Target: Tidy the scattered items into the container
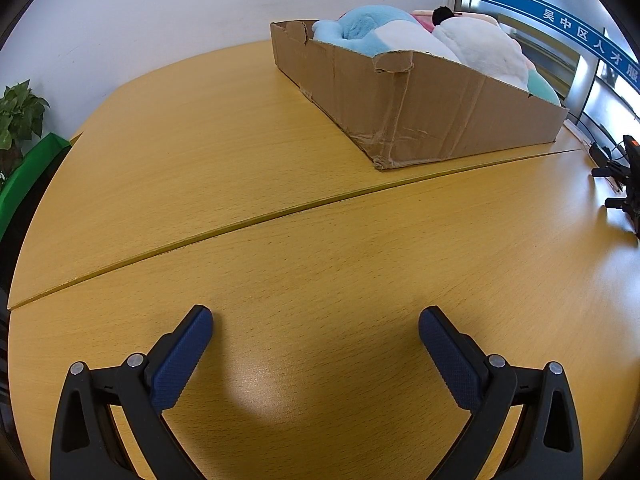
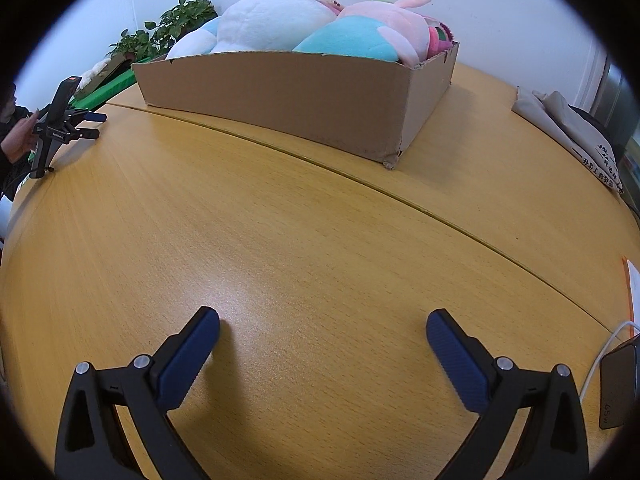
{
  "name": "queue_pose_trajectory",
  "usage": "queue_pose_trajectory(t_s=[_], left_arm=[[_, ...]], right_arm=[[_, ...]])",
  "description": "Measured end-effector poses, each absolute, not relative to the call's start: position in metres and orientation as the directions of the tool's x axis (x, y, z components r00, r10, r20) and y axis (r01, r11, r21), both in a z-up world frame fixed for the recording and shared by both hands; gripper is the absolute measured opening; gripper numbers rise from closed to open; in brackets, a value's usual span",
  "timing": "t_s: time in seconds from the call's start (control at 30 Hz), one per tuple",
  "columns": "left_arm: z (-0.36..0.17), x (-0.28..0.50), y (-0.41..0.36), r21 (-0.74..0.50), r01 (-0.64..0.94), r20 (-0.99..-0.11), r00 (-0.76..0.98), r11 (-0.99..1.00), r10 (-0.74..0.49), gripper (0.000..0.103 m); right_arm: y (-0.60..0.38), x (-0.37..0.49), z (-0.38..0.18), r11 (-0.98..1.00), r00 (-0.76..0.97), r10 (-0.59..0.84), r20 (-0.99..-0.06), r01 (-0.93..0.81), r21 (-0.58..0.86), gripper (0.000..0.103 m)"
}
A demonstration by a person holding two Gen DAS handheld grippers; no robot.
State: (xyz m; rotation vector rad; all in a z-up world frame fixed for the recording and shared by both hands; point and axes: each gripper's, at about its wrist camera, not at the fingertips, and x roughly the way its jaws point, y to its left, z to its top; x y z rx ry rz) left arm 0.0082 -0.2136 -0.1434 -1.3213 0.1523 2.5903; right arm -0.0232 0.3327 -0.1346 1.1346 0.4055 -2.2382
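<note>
A shallow cardboard box [image 1: 424, 116] stands on the far part of the wooden table [image 1: 280, 248]. It holds several plush toys: a blue and white one [image 1: 372, 30] and a white one [image 1: 484, 50]. In the right wrist view the box [image 2: 288, 96] shows white [image 2: 272, 20], teal [image 2: 348, 40] and pink [image 2: 404, 20] plush piled above its rim. My left gripper [image 1: 316, 320] is open and empty, low over the table, well short of the box. My right gripper [image 2: 323, 322] is open and empty, also low over the table. The left gripper also shows in the right wrist view [image 2: 64, 120].
A seam [image 1: 280, 210] runs across the table. A potted plant [image 1: 20, 116] and green surface [image 1: 28, 176] lie at the left. The right gripper shows in the left wrist view [image 1: 624, 184]. A grey bag [image 2: 568, 132], a dark device with a white cable [image 2: 616, 380] and paper [image 2: 634, 292] lie at the right.
</note>
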Motion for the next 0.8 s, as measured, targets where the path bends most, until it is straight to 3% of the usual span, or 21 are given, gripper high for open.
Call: queue_pose_trajectory(t_s=[0.8], left_arm=[[-0.1407,0.0041,-0.2177,-0.012,-0.25,-0.809,-0.567,-0.968,0.156,0.103]], right_arm=[[0.3308,-0.0213,-0.1345,-0.779,-0.462,-0.367,-0.807,0.627,-0.004,0.103]])
